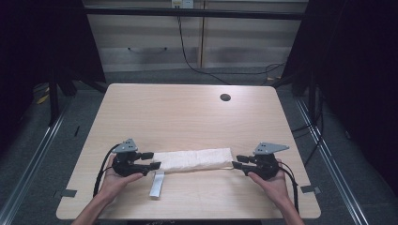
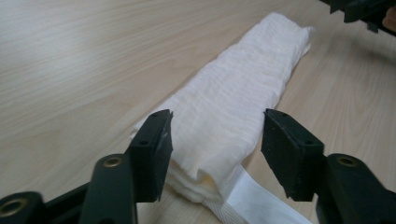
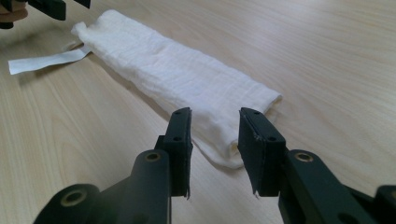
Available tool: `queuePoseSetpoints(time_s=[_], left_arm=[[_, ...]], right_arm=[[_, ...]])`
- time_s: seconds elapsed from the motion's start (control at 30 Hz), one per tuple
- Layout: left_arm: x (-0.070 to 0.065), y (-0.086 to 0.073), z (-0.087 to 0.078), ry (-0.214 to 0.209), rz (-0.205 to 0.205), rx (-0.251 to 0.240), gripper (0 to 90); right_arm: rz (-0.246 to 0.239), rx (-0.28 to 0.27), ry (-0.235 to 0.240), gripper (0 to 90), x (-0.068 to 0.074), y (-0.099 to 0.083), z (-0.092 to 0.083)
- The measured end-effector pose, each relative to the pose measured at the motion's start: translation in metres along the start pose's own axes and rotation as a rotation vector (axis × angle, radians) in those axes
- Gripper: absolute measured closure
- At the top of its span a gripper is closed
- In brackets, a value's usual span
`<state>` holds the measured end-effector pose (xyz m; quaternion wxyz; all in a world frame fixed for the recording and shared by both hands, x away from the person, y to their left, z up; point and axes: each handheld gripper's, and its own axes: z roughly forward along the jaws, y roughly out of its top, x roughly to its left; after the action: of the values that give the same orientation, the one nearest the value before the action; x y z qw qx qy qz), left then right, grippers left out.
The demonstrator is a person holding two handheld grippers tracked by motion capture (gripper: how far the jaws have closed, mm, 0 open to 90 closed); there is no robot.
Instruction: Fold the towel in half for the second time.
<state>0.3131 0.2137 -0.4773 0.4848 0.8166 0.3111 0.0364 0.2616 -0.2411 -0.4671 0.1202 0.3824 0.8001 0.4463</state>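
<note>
Hands come in from the bottom edge of the high view, one on each gripper, both resting low over the near part of the wooden table [image 1: 187, 108]. The left gripper [image 1: 149, 160] points toward the middle, and its jaws stand wide apart; in the left gripper view they flank the near end of a folded white cloth [image 2: 233, 116] without pressing on it, the fabric lying loose between the two black pads. The right gripper [image 1: 240, 162] faces it from the other side with its jaws partly apart, narrower than the left pair; in the right gripper view the cloth's end [image 3: 219, 140] sits just ahead of and between the tips, with a gap visible on both sides, so nothing is held.

Cloth [image 1: 193, 159] lies flat on the table as a long, narrow folded bundle, stretched crosswise between the two grippers, its left end at the left jaws and its right end just beside the right ones. A flat white strip [image 1: 157, 183] sticks out from under the cloth's left end toward the person.

Farther out the tabletop is bare wood with a round dark hole [image 1: 225, 97] near its far edge. Beyond the table a black cable [image 1: 187, 58] hangs down a pale panelled wall.
</note>
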Motion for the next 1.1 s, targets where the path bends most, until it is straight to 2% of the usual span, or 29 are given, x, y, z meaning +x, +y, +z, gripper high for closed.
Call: queuePoseSetpoints(time_s=[0.13,0.33,0.53,0.6,0.7,0.8,0.83,0.93,1.0,1.1], left_arm=[[0.004,0.0,-0.016,0.028,-0.029,-0.027,36.4],[0.004,-0.006,-0.039,0.067,-0.055,-0.042,30.9],[0.013,-0.022,-0.056,0.127,-0.104,-0.026,24.8],[0.014,-0.027,-0.061,0.141,-0.136,-0.034,22.5],[0.015,-0.035,-0.07,0.145,-0.157,-0.041,16.5],[0.015,-0.044,-0.075,0.172,-0.186,-0.026,16.2],[0.015,-0.048,-0.076,0.169,-0.199,-0.025,16.2],[0.016,-0.058,-0.08,0.184,-0.175,-0.033,16.2],[0.018,-0.064,-0.081,0.188,-0.184,-0.034,16.2],[0.019,-0.069,-0.08,0.194,-0.171,-0.019,16.2]], right_arm=[[0.017,-0.021,-0.026,58.1,-0.002,-0.001,-0.008],[0.043,-0.049,-0.057,54.7,-0.002,-0.005,-0.024],[0.085,-0.069,-0.095,50.0,-0.005,-0.014,-0.042],[0.096,-0.072,-0.113,46.9,-0.007,-0.018,-0.047],[0.11,-0.072,-0.14,45.1,-0.009,-0.025,-0.055],[0.126,-0.08,-0.166,44.0,-0.011,-0.033,-0.062],[0.133,-0.086,-0.177,43.7,-0.011,-0.037,-0.066],[0.154,-0.106,-0.208,42.9,-0.013,-0.045,-0.075],[0.17,-0.128,-0.228,42.3,-0.015,-0.05,-0.081],[0.194,-0.145,-0.252,39.9,-0.018,-0.057,-0.086]])
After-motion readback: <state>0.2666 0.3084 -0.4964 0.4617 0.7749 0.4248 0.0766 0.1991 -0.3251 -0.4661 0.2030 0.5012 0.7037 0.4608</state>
